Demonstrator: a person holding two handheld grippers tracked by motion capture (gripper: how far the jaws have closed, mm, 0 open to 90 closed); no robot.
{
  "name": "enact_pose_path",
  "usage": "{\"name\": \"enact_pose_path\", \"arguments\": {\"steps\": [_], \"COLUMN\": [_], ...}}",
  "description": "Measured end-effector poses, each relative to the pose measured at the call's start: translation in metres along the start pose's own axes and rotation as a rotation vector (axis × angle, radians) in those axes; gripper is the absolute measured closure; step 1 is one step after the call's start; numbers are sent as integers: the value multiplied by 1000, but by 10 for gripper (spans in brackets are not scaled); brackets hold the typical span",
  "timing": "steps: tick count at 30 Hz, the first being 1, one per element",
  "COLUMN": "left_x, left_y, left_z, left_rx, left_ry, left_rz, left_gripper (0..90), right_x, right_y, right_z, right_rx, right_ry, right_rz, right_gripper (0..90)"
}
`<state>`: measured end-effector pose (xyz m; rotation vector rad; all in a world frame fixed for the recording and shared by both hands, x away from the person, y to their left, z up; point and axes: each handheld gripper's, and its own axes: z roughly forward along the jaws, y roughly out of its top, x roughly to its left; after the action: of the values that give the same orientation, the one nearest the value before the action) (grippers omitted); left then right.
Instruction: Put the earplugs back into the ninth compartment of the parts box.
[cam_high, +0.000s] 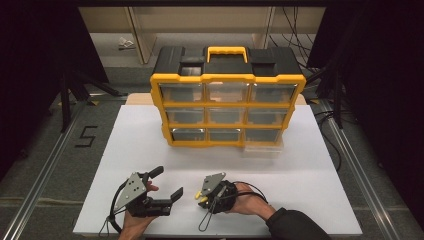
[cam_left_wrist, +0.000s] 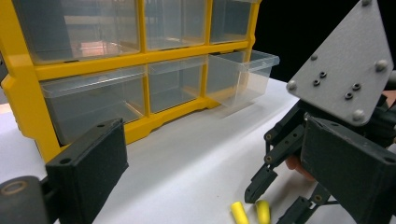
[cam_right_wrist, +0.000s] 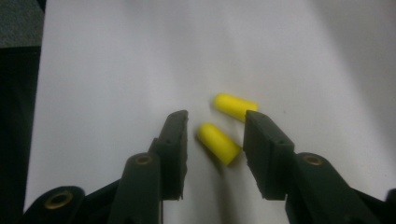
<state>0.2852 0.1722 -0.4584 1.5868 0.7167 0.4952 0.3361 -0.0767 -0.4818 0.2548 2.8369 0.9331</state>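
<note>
In the high view, the two yellow foam earplugs (cam_high: 200, 195) at lower centre are too small to tell apart, half covered by the right gripper (cam_high: 202, 195). In the right gripper view, the farther earplug (cam_right_wrist: 233, 107) runs behind the tip of the right-hand jaw, and the nearer earplug (cam_right_wrist: 217, 143) is blurred at its lower end. In the left gripper view, the bottom edge cuts off both earplugs (cam_left_wrist: 250, 212), and the organizer (cam_left_wrist: 116, 70) is cropped at top and left.

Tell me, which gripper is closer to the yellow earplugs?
Right. The right gripper has one of the earplugs between its jaws, the other by a jaw tip. The left gripper waits off to the side, apart.
</note>
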Motion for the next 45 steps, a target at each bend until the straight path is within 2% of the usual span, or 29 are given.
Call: {"name": "enact_pose_path", "arguments": {"steps": [10, 16, 23, 30, 37, 45], "left_x": [0, 0, 0, 0, 0, 0], "left_y": [0, 1, 1, 1, 1, 1], "left_z": [0, -1, -1, -1, -1, -2], "left_rx": [-2, -4, -5, -6, -7, -11], "left_ry": [1, 1, 2, 3, 5, 8], "left_rz": [-1, 2, 2, 1, 3, 1], "left_gripper": [70, 71, 71, 72, 72, 72], "right_x": [-3, -6, -11, -12, -21, -30], "right_y": [-2, -3, 0, 4, 6, 5], "right_z": [-1, -5, -24, -38, -58, -77], "right_rx": [1, -4, -65, -93, -169, -231], "right_ry": [26, 35, 42, 35, 8, -39], "right_rz": [9, 10, 31, 27, 58, 94], "right_gripper": [785, 821, 826, 826, 826, 826]}}
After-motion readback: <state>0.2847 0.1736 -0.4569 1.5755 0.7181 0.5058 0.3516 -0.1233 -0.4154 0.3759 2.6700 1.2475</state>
